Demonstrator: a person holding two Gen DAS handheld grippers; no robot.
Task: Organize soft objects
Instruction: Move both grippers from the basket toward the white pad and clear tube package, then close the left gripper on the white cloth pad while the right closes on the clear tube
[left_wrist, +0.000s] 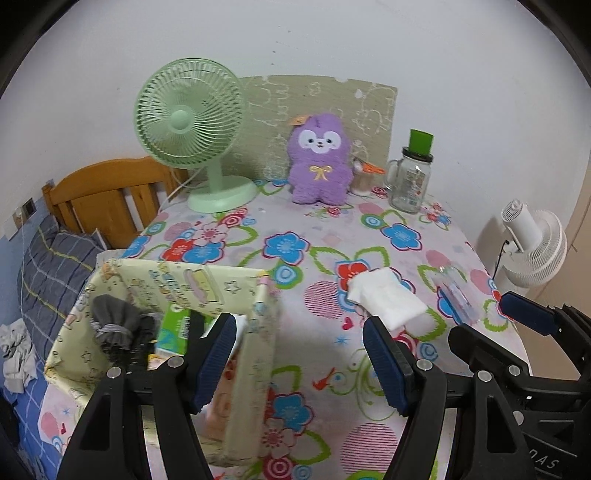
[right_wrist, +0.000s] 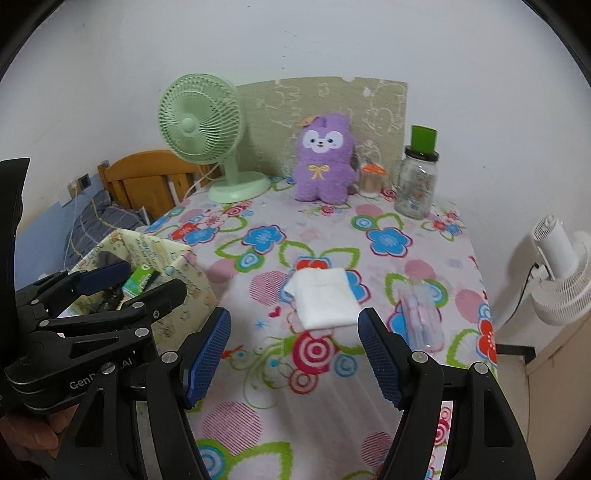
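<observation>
A pale yellow fabric box (left_wrist: 255, 321) with cartoon prints stands on the near left part of the table (left_wrist: 317, 325), which is covered with a flowered cloth. Inside the box there is a grey sock (left_wrist: 118, 325) and a green packet (left_wrist: 175, 325); other small things lie lower in it, but they are too dark to tell.

The left gripper (left_wrist: 299, 362) hangs over the right wall of the box, pointing down at a slant. Its blue pads stand apart and nothing is between them. The right gripper (right_wrist: 293, 358) is just beside it on the right, also tilted down, with the pads apart and empty. A bit of a hand (right_wrist: 29, 435) shows at the lower left edge of the right wrist view, under the left gripper.

A folded white cloth (right_wrist: 323, 301) lies flat on the table just beyond the right gripper, outside the box. Near it on the right lies a clear plastic case (right_wrist: 421, 314).

At the far edge stand a green fan (left_wrist: 192, 125), a purple plush toy (left_wrist: 319, 162) and a glass jar (left_wrist: 410, 181) with a green lid.
</observation>
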